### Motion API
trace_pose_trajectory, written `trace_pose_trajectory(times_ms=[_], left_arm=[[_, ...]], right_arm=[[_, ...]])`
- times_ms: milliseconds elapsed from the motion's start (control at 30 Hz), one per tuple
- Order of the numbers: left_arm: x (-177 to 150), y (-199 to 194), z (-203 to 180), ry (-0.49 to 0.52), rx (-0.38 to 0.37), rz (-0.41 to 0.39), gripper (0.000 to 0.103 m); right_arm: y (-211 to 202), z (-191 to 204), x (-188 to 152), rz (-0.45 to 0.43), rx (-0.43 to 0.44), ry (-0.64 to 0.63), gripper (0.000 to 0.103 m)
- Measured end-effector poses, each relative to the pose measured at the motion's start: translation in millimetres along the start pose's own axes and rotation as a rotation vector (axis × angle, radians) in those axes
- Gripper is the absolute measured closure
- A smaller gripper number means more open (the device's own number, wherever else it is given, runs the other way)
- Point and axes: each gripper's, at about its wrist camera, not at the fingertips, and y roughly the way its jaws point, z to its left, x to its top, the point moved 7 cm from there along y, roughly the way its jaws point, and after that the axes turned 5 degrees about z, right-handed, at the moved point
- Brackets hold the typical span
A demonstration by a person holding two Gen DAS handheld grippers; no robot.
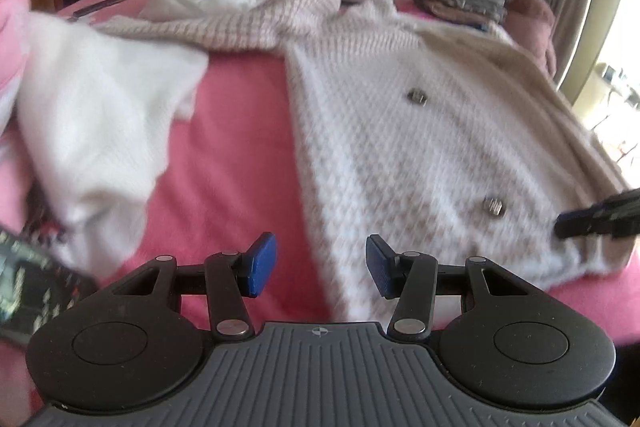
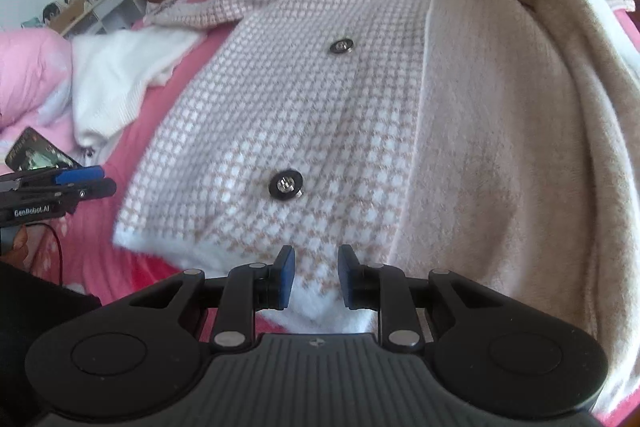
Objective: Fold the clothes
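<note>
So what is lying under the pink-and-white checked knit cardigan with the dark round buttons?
The pink-and-white checked knit cardigan lies on a pink bedsheet, which shows around its edges. A plain white knit garment lies beside it. Anything directly beneath the cardigan is covered.

Checked pink-and-white cardigan point(image 2: 304, 115) lies spread flat, front panel open.

Fuzzy knitted cardigan point(image 2: 304, 115), checked weave, plush beige lining. Glossy metallic buttons point(image 2: 285, 185). Matt pink cloth bedsheet point(image 1: 236, 155).
</note>
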Motion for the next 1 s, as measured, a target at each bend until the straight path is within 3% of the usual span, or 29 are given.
trace_pose_trajectory(times_ms=[167, 400, 567, 733, 867, 1000], left_arm=[[46.0, 34.8, -18.2, -0.016, -0.068, -0.024, 0.054], [103.5, 104.1, -28.8, -0.022, -0.090, -0.047, 0.054], [112.7, 145.7, -23.3, -0.069, -0.116, -0.016, 0.054], [109.2, 156.4, -21.0, -0.062, -0.138, -0.031, 0.054], [107.7, 157.3, -19.5, -0.048, -0.155, -0.045, 0.054], [108.0, 157.7, -15.6, -0.063, -0.186, -0.045, 0.053]], right_arm=[[-1.5, 3.3, 39.4, -0.066, 0.005, -0.032, 0.079], [13.1, -22.1, 131.8, -0.142, -0.010, -0.017, 0.078], [39.0, -76.4, 221.0, -0.195, 0.082, 0.194, 0.077], [80.4, -141.7, 297.5, -0.228, 0.158, 0.451, 0.067], [123.9, -189.0, 340.0, -0.221, 0.142, 0.616, 0.061], [160.5, -215.1, 367.5, -0.193, 0.099, 0.671, 0.058]])
